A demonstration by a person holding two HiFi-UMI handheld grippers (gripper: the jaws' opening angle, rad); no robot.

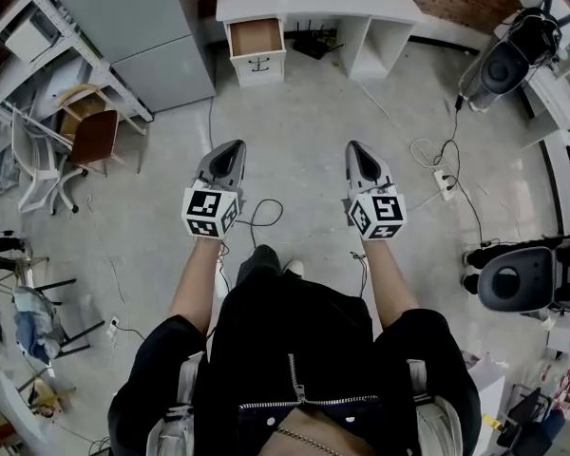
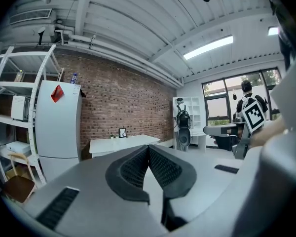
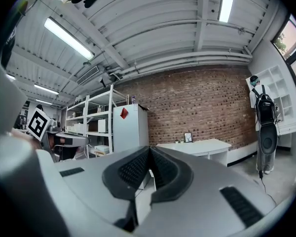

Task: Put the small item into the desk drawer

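Operator: standing, both forearms stretched forward, well apart from the desk.
Left gripper: grey two-jaw tool with a marker cube, at 11 o'clock of the body and held about level. Its ribbed black pads are pressed together with nothing between them.
Right gripper: matching grey tool at 1 o'clock, also level. The jaws are together here too, and empty.
Floor: the pale concrete floor lies open between the grippers and the desk.
Drawer: the top drawer of the desk, wood-coloured inside, at 12 o'clock leaning toward 11. It is pulled out, and no object shows in it.
Desk: white desk with a flat top, standing against a red brick wall at 12 o'clock.
Small item: not in either gripper and not in the drawer. In the left gripper view a small dark picture frame stands on the desk top with something tiny beside it. I cannot tell whether either is the item.
Done: the drawer already stands open.
Left (judged): nearly everything. Close the distance to the desk, locate the item, clamp it, lower it into the drawer and release it.
Progress: at the very start.
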